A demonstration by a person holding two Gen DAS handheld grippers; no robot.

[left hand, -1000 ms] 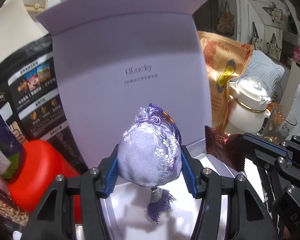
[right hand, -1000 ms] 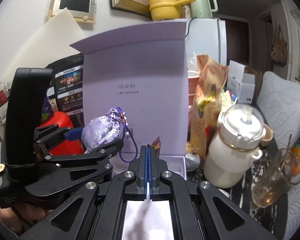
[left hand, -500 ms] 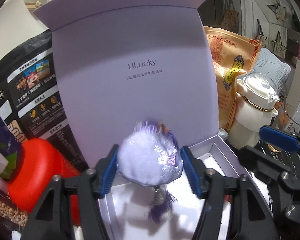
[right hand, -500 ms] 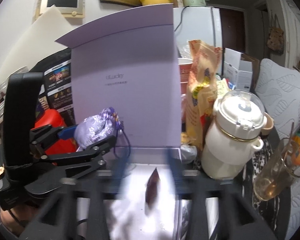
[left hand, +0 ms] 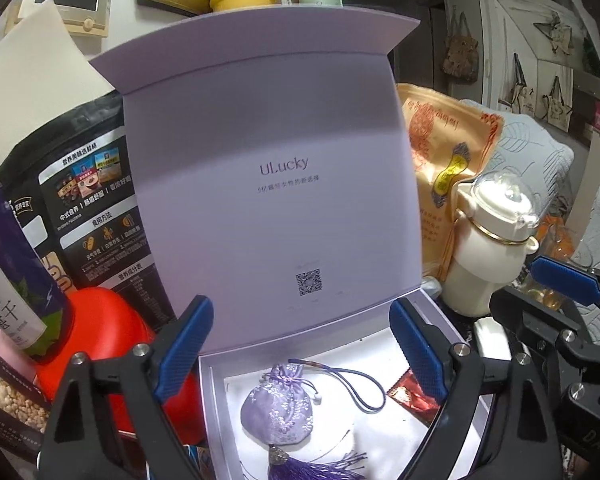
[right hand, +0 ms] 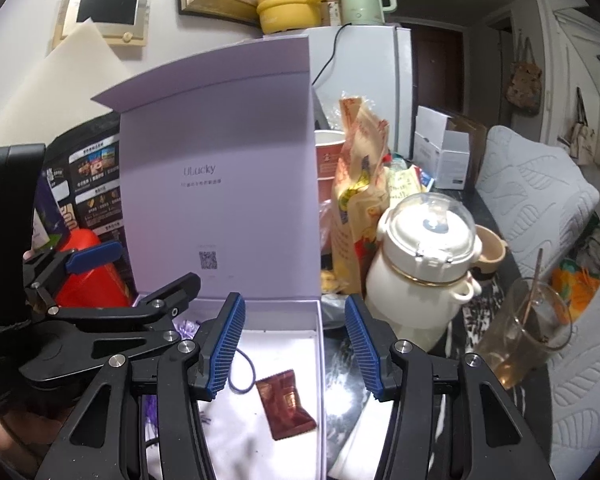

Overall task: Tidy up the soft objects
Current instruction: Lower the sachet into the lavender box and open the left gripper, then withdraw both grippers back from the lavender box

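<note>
The left gripper (left hand: 300,344) has let go: its jaws now spread wide, and the pouch (left hand: 277,407) lies in the box (left hand: 210,408) near its left wall. The right gripper (right hand: 294,346) has also opened above the packet (right hand: 286,404). Both items look stowed.

Red packet (right hand: 287,408) in lavender box (right hand: 320,360), below parted right gripper (right hand: 296,344).
</note>
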